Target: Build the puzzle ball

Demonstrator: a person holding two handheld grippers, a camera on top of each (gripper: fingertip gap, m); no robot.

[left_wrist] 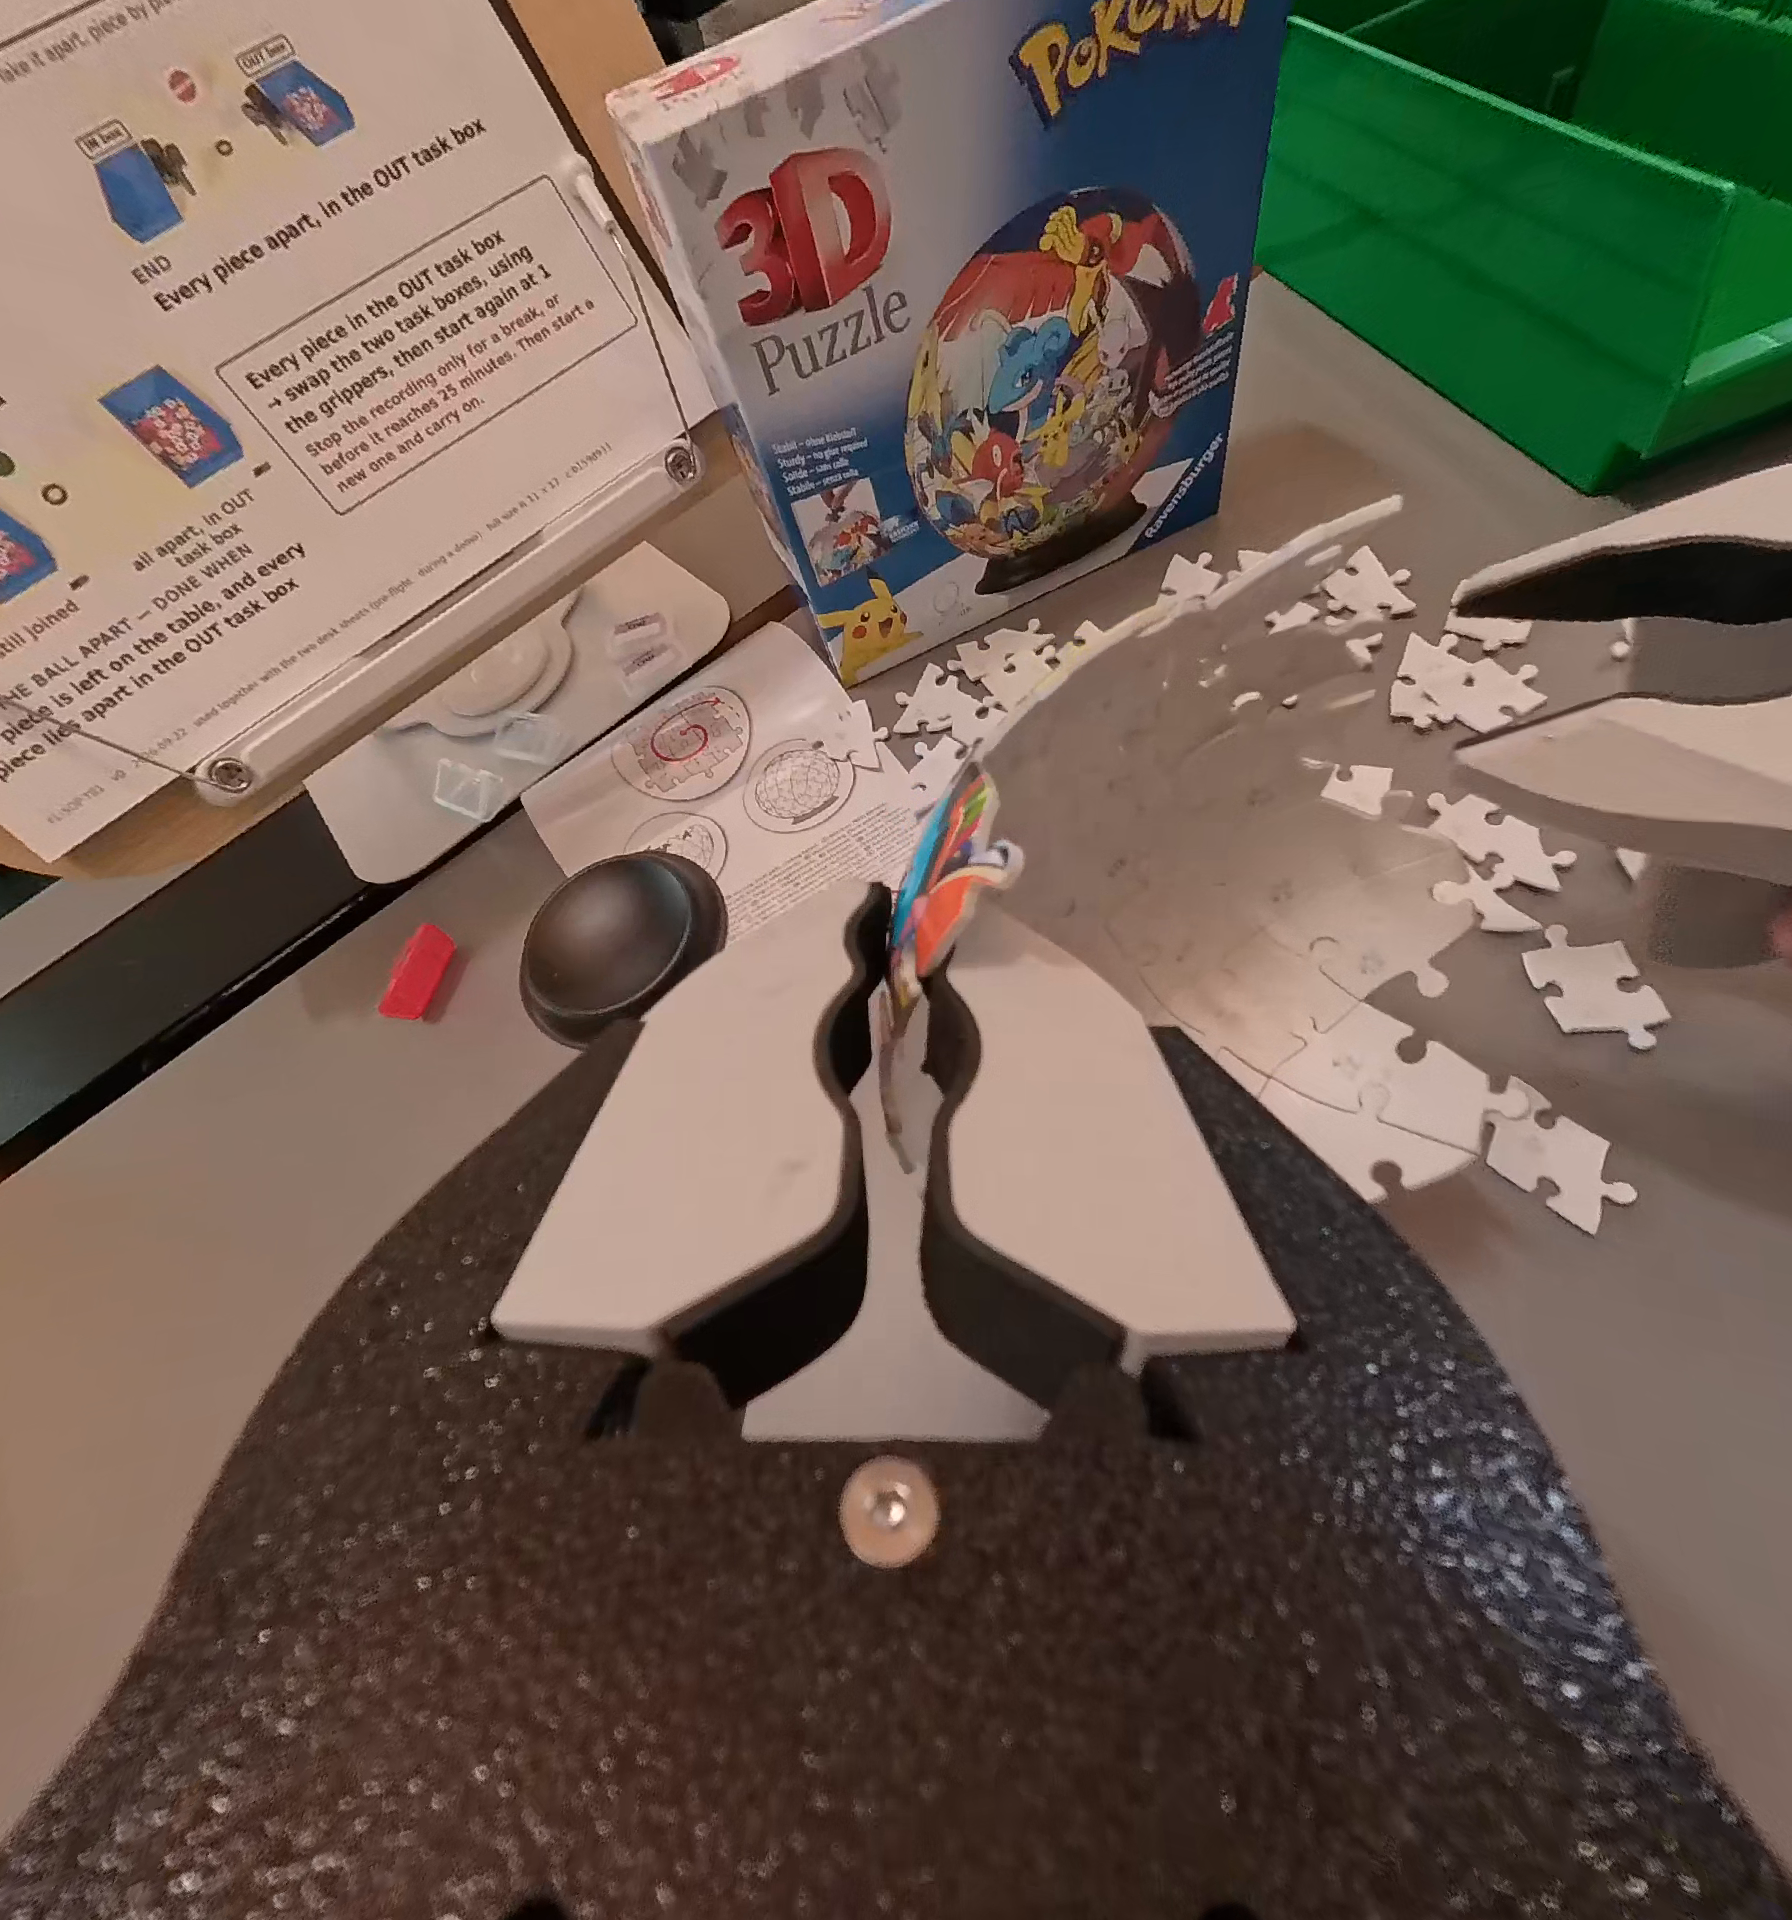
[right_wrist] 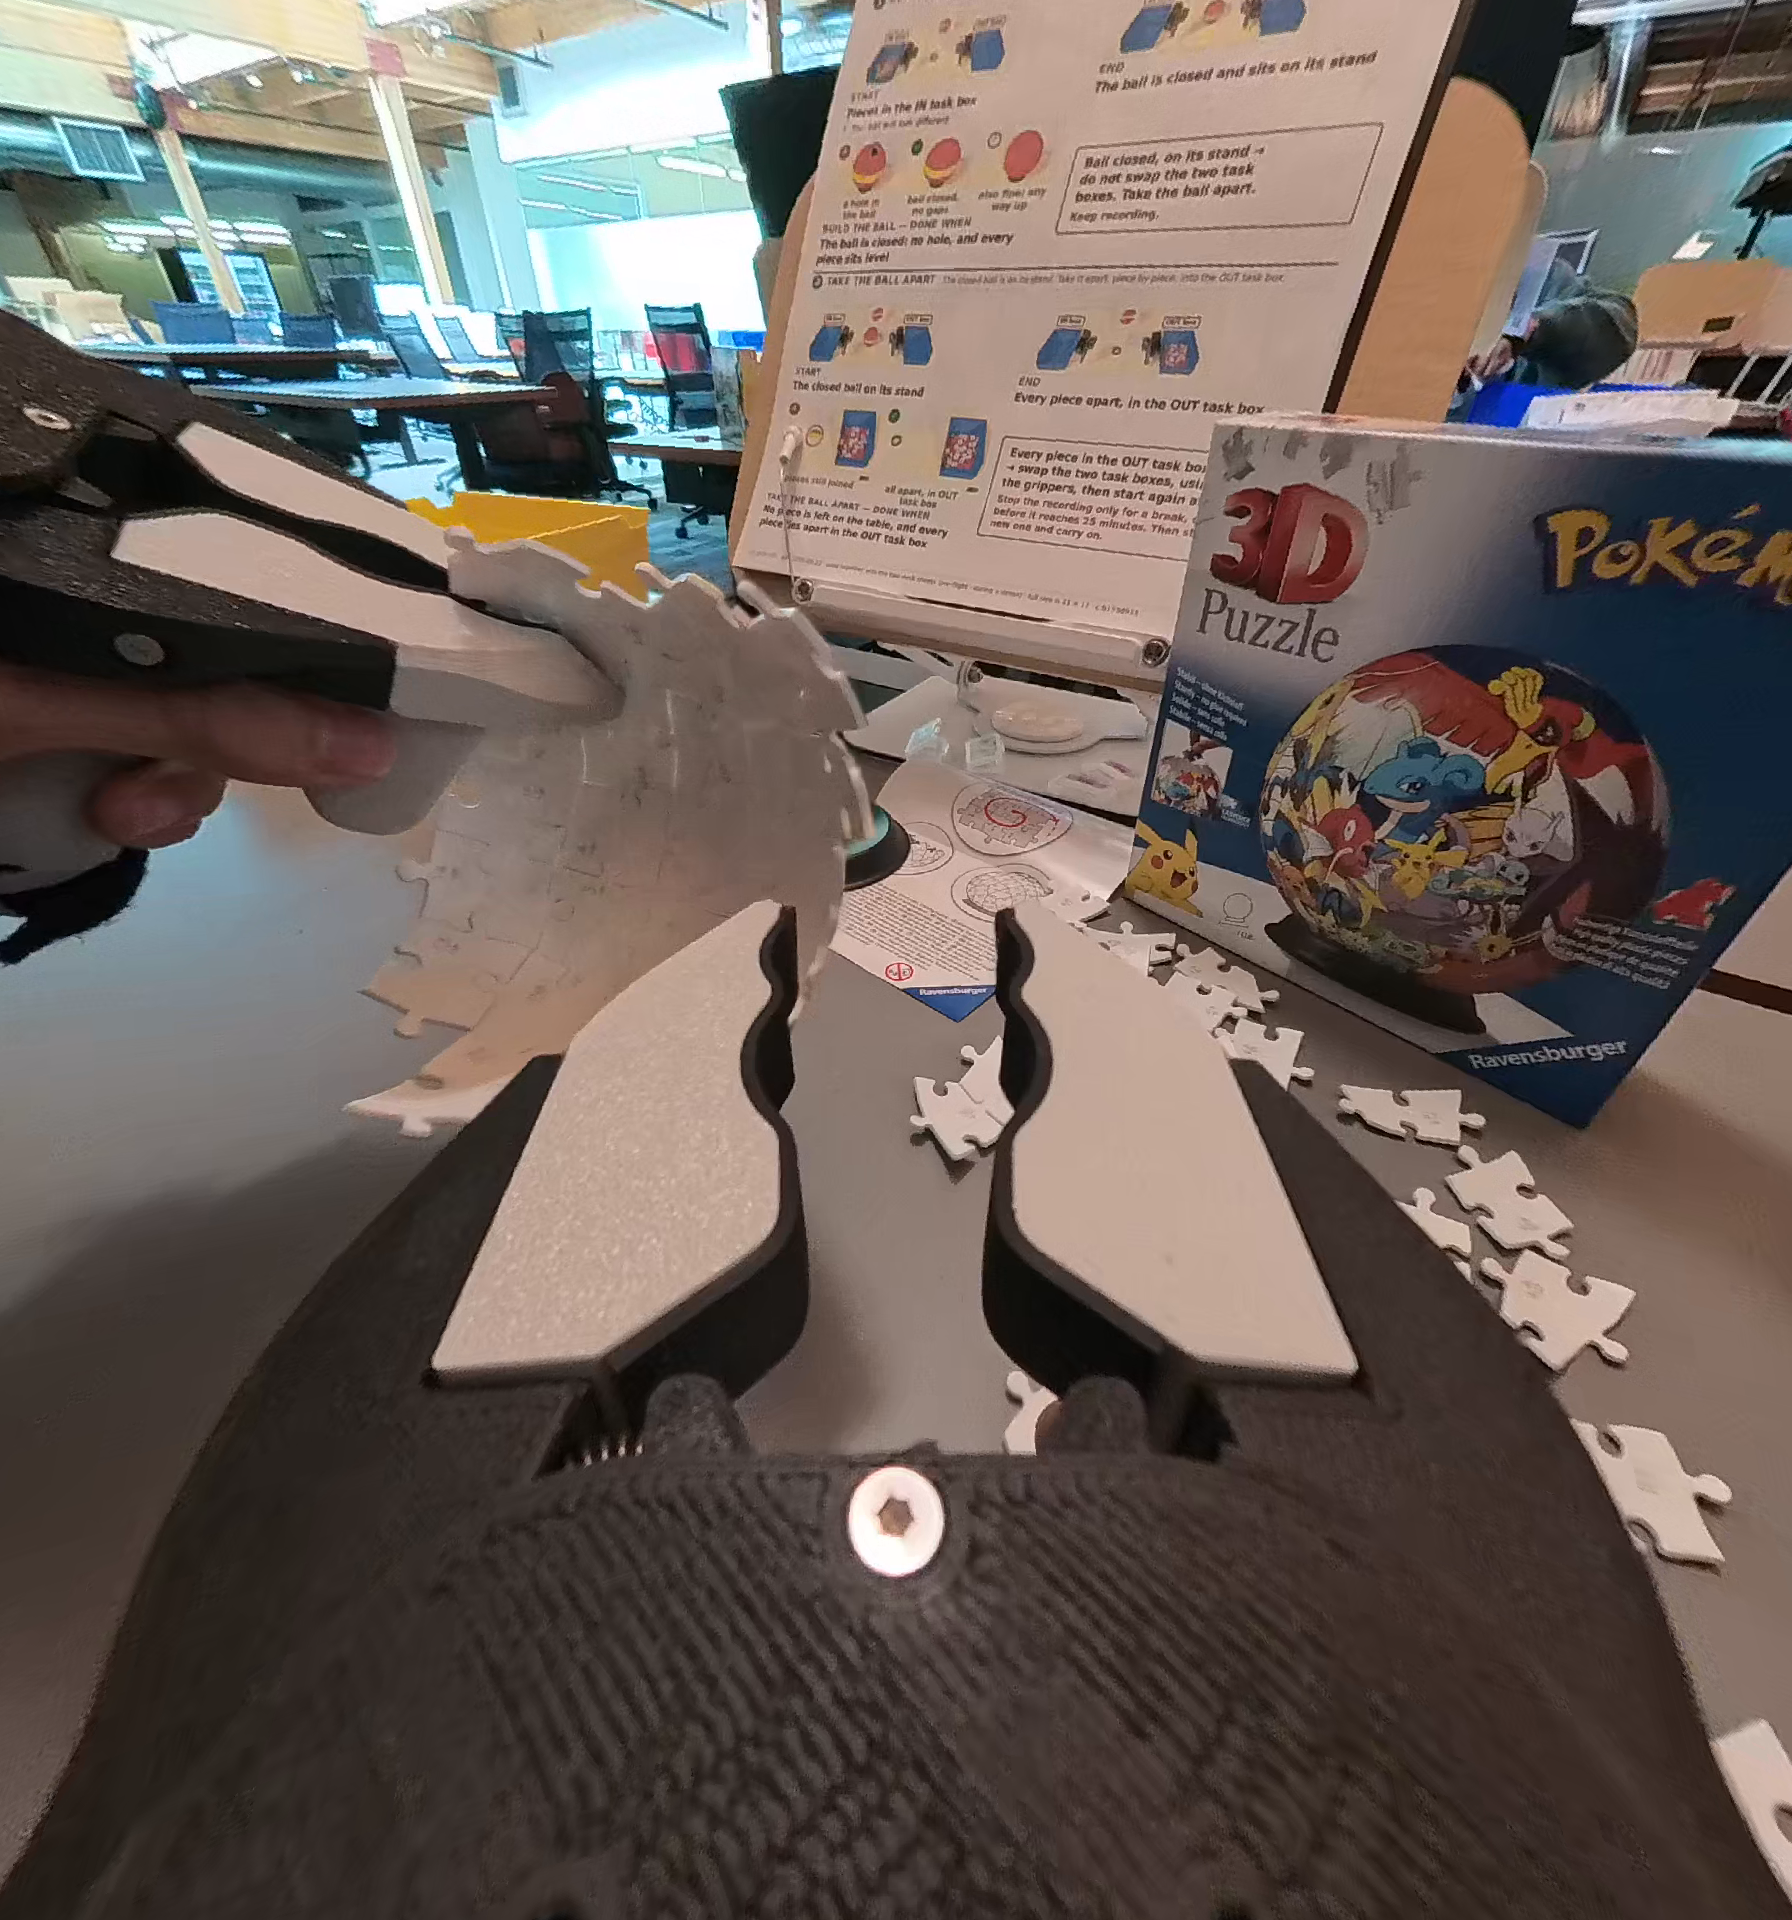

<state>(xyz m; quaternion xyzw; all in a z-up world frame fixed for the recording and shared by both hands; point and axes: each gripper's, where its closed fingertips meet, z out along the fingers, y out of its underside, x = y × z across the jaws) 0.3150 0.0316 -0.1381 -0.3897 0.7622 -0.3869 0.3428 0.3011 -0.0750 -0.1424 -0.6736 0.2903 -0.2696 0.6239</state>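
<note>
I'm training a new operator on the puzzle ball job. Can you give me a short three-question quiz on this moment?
1. True or false: the left tongs are shut on the rim of the partly built shell.
2. What state are the right tongs in? A) open and empty B) shut on a loose piece C) shut on the box
3. Which side of the loose pieces on the table faces up: printed or plain white?

Key: 1 true; 2 A; 3 plain white.
</note>
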